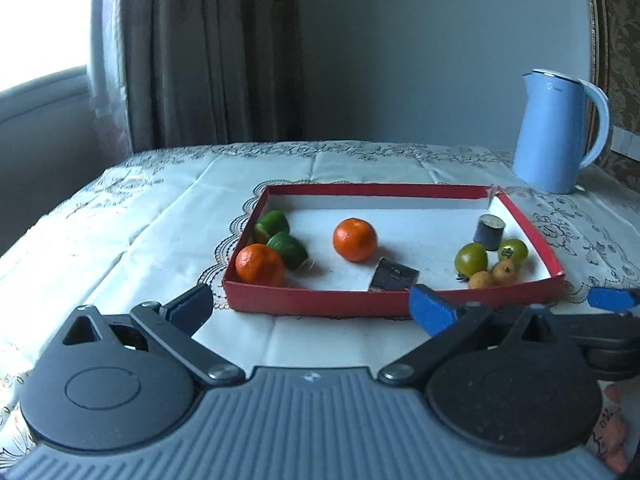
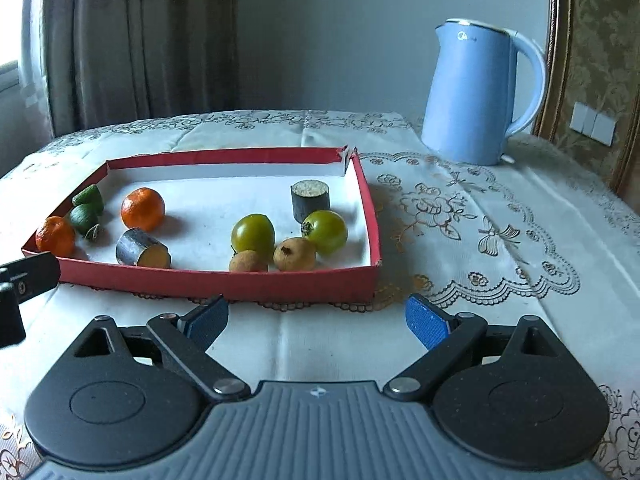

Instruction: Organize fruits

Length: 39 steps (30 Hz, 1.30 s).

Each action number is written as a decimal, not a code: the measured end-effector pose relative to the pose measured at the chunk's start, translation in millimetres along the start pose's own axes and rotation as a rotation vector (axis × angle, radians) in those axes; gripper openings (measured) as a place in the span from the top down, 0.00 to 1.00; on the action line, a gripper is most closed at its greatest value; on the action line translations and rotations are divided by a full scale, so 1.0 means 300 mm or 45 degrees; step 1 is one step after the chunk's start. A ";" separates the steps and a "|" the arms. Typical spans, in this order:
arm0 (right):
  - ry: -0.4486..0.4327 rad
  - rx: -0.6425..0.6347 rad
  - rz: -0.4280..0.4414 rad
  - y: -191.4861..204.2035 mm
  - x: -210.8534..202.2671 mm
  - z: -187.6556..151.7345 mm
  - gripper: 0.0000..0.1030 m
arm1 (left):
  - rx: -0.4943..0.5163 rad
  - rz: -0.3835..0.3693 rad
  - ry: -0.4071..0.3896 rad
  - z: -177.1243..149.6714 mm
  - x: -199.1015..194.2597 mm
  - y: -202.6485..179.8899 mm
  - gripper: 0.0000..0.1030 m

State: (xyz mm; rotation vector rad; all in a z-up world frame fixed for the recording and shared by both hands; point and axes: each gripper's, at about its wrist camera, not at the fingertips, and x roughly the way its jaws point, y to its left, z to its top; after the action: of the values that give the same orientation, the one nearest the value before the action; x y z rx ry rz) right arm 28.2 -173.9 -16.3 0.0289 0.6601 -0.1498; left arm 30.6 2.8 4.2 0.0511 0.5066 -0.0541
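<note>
Red tray — tangerines, green tomatoes

The table is covered by a white embroidered tablecloth with a lace-patterned border. A shallow red box is set near the middle of the table, its long side parallel to the near edge. A light blue kettle is stood upright toward the far right corner, well apart from the box.
</note>
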 end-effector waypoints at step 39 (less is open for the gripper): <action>-0.024 -0.011 -0.031 0.069 0.020 0.002 0.07 | 0.031 0.002 -0.020 -0.025 -0.016 -0.015 0.00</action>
State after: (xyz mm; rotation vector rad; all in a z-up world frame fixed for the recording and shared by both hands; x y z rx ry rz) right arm 36.5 -154.3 -19.9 0.0110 0.6422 -0.1703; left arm 22.4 -0.9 -0.1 0.0751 0.4902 -0.0595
